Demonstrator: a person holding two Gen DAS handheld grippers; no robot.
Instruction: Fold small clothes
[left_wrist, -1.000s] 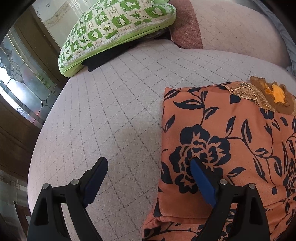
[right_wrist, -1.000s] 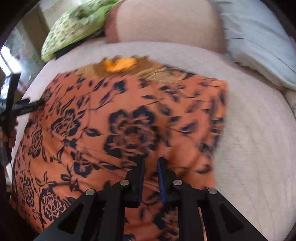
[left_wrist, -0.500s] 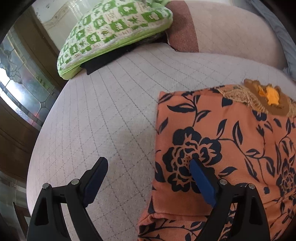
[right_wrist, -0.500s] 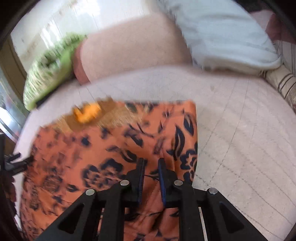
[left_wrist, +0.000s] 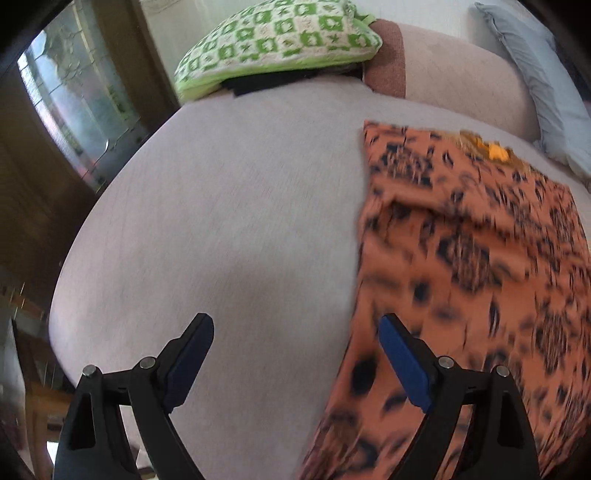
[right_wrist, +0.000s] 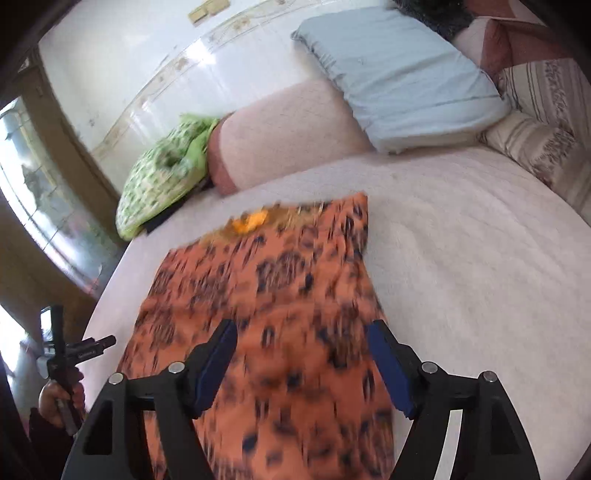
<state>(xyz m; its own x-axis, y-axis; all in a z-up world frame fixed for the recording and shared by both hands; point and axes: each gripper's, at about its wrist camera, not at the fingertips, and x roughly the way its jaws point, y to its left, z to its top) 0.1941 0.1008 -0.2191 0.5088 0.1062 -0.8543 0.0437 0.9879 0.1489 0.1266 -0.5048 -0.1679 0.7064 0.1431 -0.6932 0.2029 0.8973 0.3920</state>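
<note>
Right wrist: right gripper fingers now released, off orange garment; left gripper stays spread.

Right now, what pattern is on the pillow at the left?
Pillow: green and white checks, clearest in the left wrist view.

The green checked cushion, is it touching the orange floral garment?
Apart. The left wrist view shows bare pale bedspread between green checked cushion and orange floral garment.
</note>
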